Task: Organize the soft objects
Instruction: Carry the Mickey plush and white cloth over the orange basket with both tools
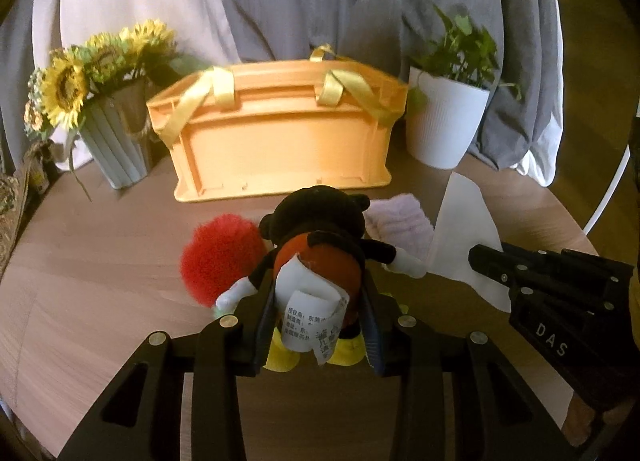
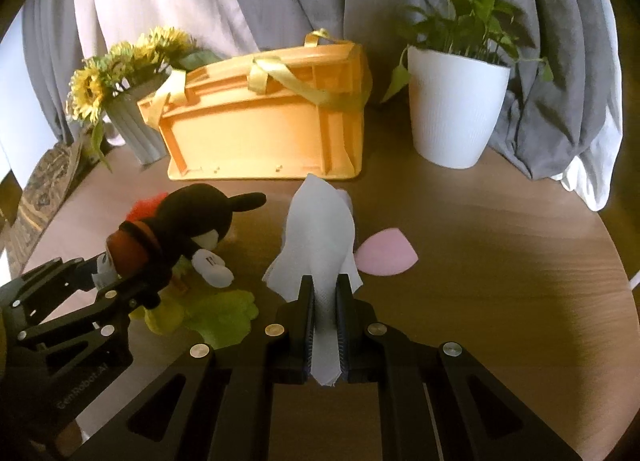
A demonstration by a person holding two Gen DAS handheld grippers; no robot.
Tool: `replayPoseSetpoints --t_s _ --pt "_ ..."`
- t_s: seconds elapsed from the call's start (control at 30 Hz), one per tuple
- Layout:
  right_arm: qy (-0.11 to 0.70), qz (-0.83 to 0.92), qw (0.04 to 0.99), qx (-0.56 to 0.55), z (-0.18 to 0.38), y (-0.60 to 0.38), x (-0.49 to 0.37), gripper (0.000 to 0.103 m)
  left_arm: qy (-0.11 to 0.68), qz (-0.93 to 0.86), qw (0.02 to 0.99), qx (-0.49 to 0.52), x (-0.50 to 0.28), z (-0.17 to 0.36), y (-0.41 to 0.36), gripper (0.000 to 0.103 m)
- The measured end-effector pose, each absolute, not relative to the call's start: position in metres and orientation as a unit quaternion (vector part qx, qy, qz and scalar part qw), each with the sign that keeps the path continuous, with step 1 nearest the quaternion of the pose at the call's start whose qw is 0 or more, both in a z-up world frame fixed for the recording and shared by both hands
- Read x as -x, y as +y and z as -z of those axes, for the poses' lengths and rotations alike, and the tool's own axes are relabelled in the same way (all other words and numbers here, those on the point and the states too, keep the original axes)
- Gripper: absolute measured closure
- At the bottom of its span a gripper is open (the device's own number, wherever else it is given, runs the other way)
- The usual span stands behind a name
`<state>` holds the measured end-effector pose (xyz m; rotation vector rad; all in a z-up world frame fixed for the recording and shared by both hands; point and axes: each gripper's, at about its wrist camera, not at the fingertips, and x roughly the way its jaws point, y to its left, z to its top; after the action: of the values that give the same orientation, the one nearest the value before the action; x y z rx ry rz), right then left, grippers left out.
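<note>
- Left gripper clamps the plush mouse by its squashy lower body, near-centre table; light, it droops.
- Right gripper pinches the limp white cloth at its near edge, orange basket beyond.

We see a fuzzy plush mouse, a fluffy red pompom, a matt plastic basket with satin ribbons, and a smooth wood-grain table.

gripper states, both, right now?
Left gripper: closed on the mouse plush, held by its lower body.
Right gripper: closed on the white cloth.
</note>
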<state>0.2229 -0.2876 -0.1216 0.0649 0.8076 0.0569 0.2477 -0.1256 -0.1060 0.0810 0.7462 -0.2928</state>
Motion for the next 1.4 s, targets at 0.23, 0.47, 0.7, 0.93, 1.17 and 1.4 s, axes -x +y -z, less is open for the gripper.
replayPoseSetpoints --t_s 0.23,0.47,0.7,0.93,1.17,1.4 --pt "0.367 -0.025 0.929 -0.037 0.098 -0.282 -0.217 0.092 0.331 0.143 0.932 -0.038 -0.244 0.078 -0.117 0.066" --pt "0.336 -0.022 0.941 -0.041 0.071 -0.274 -0.216 0.092 0.304 0.141 0.942 -0.034 -0.243 0.054 -0.106 0.066" --pt "0.306 -0.020 0.951 -0.049 0.048 -0.263 -0.216 0.092 0.275 0.132 0.952 -0.036 -0.244 0.032 -0.091 0.066" --pt "0.281 -0.022 0.958 -0.050 0.029 -0.251 -0.219 0.092 0.247 0.132 0.959 -0.032 -0.247 0.015 -0.073 0.066" --pt "0.254 -0.027 0.965 -0.051 0.012 -0.240 -0.222 0.092 0.216 0.131 0.967 -0.030 -0.253 -0.003 -0.064 0.066" --pt "0.232 -0.027 0.971 -0.051 -0.004 -0.234 -0.228 0.092 0.185 0.134 0.973 -0.032 -0.261 -0.019 -0.058 0.066"
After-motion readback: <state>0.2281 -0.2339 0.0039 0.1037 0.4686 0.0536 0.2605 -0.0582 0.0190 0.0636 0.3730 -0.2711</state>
